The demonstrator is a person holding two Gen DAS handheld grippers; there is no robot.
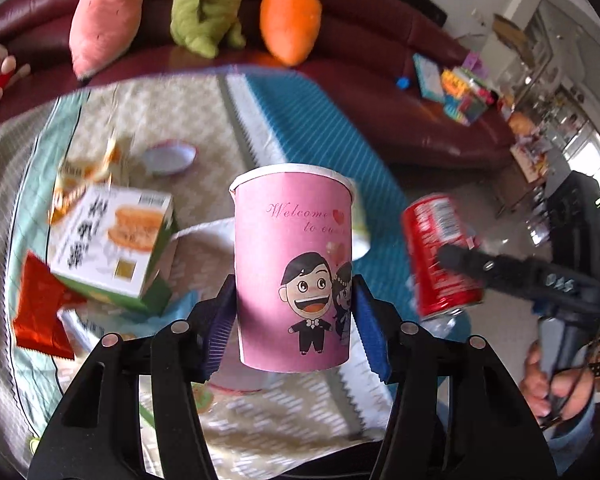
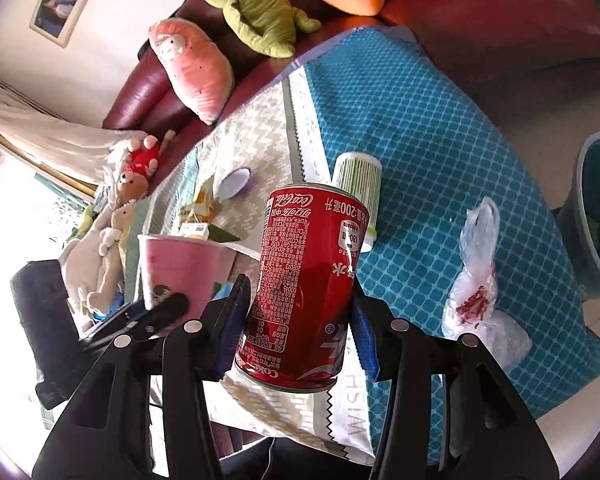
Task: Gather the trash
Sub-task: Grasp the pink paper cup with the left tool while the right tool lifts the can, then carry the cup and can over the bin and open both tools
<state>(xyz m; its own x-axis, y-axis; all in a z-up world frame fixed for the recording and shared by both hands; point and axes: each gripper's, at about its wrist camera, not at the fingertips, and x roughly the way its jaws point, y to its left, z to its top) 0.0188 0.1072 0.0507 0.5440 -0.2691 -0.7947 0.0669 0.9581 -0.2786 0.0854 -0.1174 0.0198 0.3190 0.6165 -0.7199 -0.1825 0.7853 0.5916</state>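
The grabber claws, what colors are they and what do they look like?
Both the left gripper and right gripper are black plastic, with ridged blue pads and round silver pins. The person's bare hand shows a blue sleeve cuff.

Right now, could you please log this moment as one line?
left tongs: shut on pink cup | right tongs: shut on red can | both lifted | bin right
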